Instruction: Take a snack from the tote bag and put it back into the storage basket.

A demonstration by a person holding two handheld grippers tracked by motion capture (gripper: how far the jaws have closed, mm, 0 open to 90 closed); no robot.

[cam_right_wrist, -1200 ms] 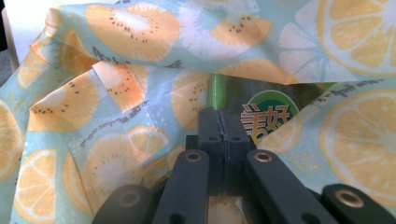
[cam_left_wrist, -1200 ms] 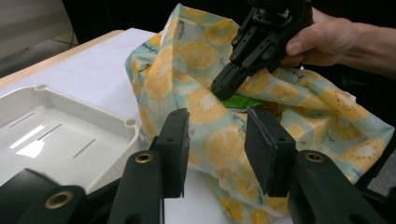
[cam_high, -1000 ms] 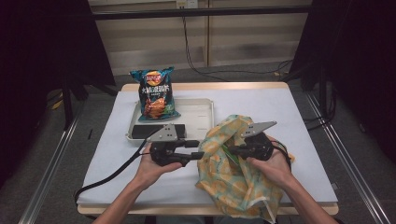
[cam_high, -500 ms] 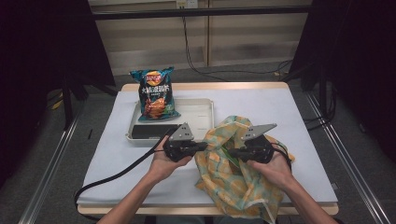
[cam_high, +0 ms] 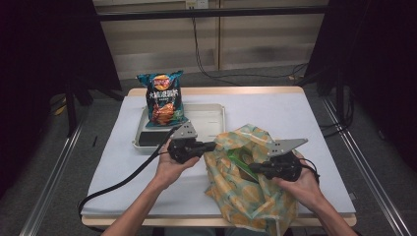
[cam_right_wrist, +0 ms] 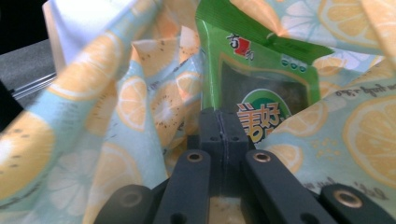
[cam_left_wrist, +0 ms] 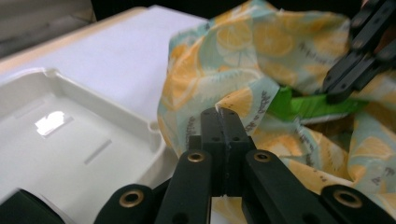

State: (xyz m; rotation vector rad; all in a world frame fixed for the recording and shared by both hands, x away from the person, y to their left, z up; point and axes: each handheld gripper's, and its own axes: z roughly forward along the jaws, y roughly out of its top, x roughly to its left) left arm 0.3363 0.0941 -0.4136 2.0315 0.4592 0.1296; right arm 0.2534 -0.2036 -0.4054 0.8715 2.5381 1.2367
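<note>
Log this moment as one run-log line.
left gripper: shut on bag rim | right gripper: shut on bag | green packet: inside bag | chips: on tray

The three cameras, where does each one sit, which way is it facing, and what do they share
High view: above the person's side, facing forward and down on the table; forearms, left gripper, right gripper.
Left gripper view: on that gripper, facing the lemon-print bag and tray; own shut jaws.
Right gripper view: on that gripper, facing into the bag at a green packet; own shut jaws.
Shared: all show the bag.
</note>
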